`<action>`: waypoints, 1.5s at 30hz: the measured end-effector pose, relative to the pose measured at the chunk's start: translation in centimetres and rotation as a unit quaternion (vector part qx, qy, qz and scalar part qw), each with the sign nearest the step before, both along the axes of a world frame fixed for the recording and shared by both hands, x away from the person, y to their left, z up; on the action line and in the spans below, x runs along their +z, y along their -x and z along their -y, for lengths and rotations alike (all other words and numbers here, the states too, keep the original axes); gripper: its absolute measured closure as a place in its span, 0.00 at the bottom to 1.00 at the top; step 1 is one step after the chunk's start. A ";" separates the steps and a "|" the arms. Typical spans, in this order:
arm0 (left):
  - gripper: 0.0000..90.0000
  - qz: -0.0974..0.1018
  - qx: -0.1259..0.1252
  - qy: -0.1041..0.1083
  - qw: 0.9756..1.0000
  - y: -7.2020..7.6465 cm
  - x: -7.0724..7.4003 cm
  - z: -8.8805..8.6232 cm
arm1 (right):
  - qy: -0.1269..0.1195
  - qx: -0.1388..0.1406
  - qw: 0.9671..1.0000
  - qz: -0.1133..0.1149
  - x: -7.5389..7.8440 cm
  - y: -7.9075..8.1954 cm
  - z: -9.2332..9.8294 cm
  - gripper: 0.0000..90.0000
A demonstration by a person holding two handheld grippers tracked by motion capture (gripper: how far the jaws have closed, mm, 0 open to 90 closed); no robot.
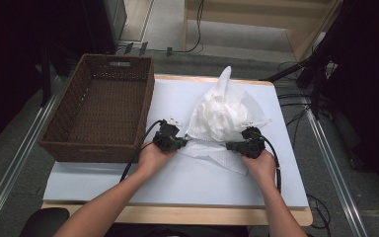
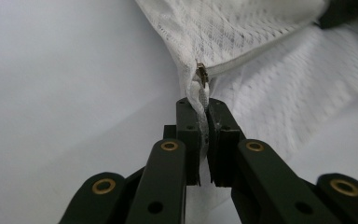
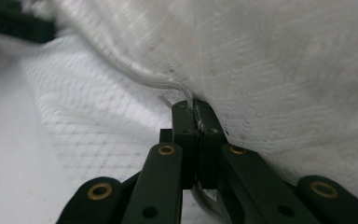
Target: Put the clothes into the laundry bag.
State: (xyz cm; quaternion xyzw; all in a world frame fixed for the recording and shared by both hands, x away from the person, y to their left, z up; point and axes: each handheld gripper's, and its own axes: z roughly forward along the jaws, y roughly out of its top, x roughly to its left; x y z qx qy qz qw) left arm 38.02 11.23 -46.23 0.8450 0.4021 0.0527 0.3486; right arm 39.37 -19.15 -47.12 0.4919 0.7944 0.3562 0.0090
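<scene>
- Your table [image 1: 103,180] carries a pale sheet; everything below is placed from the white mesh bag [image 1: 222,116]
- The brown wicker basket [image 1: 101,106] stands well to the left of the mesh bag, at the table's left edge
- The mesh bag sits heaped right of the table's centre, one corner peaking up at the far side; its near edge lies flat towards you
- Your left gripper [image 1: 177,143] is at the bag's near-left corner; its jaws are pressed together on the zipper's white pull tab [image 2: 203,95], just below the metal slider [image 2: 202,72]
- Your right gripper [image 1: 233,146] is at the bag's near-right side; its jaws are clamped tight on the bag's corded seam [image 3: 186,100]
</scene>
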 end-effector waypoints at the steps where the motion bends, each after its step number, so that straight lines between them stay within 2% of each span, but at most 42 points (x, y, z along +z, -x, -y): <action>1: 0.95 -0.001 -0.005 0.006 1.000 0.5 0.0 -0.1 | 0.001 -0.005 1.000 -0.001 0.0 0.0 0.1 1.00; 4: 0.95 -0.013 -0.033 0.015 0.999 2.5 0.1 -0.4 | 0.003 -0.007 1.000 -0.001 0.1 0.0 0.3 1.00; 6: 0.95 -0.027 -0.037 0.036 0.998 3.5 0.2 -0.4 | 0.005 -0.009 1.000 0.002 0.2 0.0 0.2 1.00; 7: 0.95 -0.030 -0.046 0.036 0.998 4.1 0.2 -0.2 | 0.011 -0.007 1.000 0.005 0.2 0.0 0.1 1.00; 10: 0.95 -0.010 -0.066 0.023 0.997 5.3 0.1 0.1 | 0.015 -0.007 1.000 0.010 0.3 0.1 -0.1 1.00; 12: 0.94 -0.019 -0.052 0.039 0.998 5.1 -0.2 -0.4 | 0.014 -0.002 1.000 0.008 0.3 0.3 0.0 1.00; 16: 0.93 -0.015 -0.042 0.035 0.998 4.7 -0.3 -1.0 | 0.011 0.007 1.000 0.008 0.7 1.0 0.0 1.00; 19: 0.91 -0.034 -0.025 0.063 0.997 4.5 -0.6 -1.8 | 0.011 0.021 1.000 0.016 1.4 2.4 0.1 1.00; 20: 0.91 -0.034 -0.025 0.063 0.997 4.5 -0.6 -1.8 | 0.011 0.021 1.000 0.016 1.4 2.4 0.1 1.00; 21: 0.91 -0.033 -0.025 0.067 0.997 4.5 -0.7 -1.9 | 0.029 0.030 0.999 0.029 1.7 3.1 0.1 1.00; 23: 0.91 -0.027 -0.027 0.061 0.997 4.5 -0.6 -2.0 | 0.029 0.031 0.999 0.031 1.8 3.3 0.1 0.99; 24: 0.90 -0.029 -0.024 0.066 0.997 4.4 -0.7 -2.2 | 0.014 0.041 0.999 0.023 1.3 3.7 0.2 0.98; 26: 0.90 -0.029 -0.025 0.070 0.997 4.4 -0.8 -2.3 | 0.027 0.045 0.998 0.023 1.1 3.8 0.2 0.98; 28: 0.88 -0.026 -0.026 0.072 0.997 4.4 -0.7 -2.3 | 0.025 0.044 0.998 0.022 1.1 3.9 0.2 0.98; 31: 0.79 -0.015 -0.032 0.080 0.996 4.6 -0.4 -2.4 | 0.026 0.046 0.998 0.018 0.9 3.8 0.2 0.84; 34: 0.68 -0.008 -0.037 0.088 0.995 4.7 0.0 -2.4 | 0.019 0.051 0.998 0.019 1.2 3.7 0.3 0.80; 35: 0.68 -0.004 -0.037 0.090 0.995 4.8 0.4 -2.4 | 0.016 0.054 0.998 0.025 1.5 3.8 0.3 0.76; 36: 0.62 0.000 -0.039 0.088 0.995 4.9 0.6 -2.5 | 0.014 0.060 0.998 0.029 1.8 3.8 0.4 0.68; 37: 0.58 0.012 -0.042 0.094 0.995 5.1 1.1 -2.7 | 0.014 0.063 0.997 0.034 1.9 3.9 0.4 0.65; 39: 0.53 0.019 -0.043 0.103 0.994 5.3 1.7 -2.9 | 0.012 0.070 0.997 0.041 2.1 4.2 0.6 0.58; 42: 0.48 0.018 -0.047 0.112 0.992 5.6 2.4 -3.2 | 0.004 0.061 0.997 0.053 2.7 4.7 1.0 0.53; 45: 0.46 0.022 -0.051 0.112 0.992 5.9 2.8 -3.5 | -0.009 0.054 0.996 0.065 3.1 4.9 1.3 0.51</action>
